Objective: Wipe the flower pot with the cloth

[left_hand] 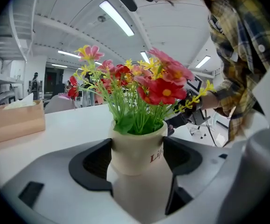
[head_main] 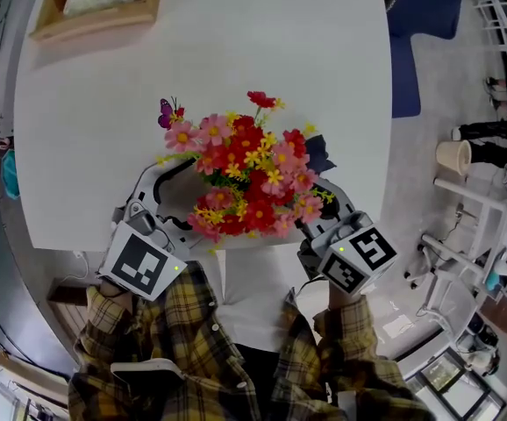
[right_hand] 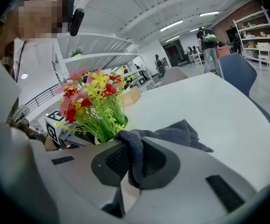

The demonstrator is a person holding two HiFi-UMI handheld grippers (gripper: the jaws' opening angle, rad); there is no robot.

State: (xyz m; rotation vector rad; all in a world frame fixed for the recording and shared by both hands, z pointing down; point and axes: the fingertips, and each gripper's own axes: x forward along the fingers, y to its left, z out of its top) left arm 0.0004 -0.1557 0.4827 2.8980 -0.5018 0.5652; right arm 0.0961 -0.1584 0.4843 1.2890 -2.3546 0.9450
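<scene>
My left tongs (left_hand: 137, 144) stand wide, both pads pressed on the cream flower pot (left_hand: 136, 164) at lower centre; it holds red, pink and yellow flowers (left_hand: 146, 85). My right tongs (right_hand: 131, 158) are closed on the dark cloth (right_hand: 172, 135), which trails onto the white worktop (right_hand: 219, 101) beside the pot.

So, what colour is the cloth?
The crumpled knitted cloth is dark blue-grey; the right gripper view shows it best.

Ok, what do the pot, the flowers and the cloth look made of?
Pot: ceramic or plastic, can't tell which; smooth matte cream wall with red printed lettering.
Flowers: artificial, probably plastic and fabric; very even, vivid petals and stiff bright green stems.
Cloth: soft dark blue-grey textile; visible woven texture, limp folds.
</scene>
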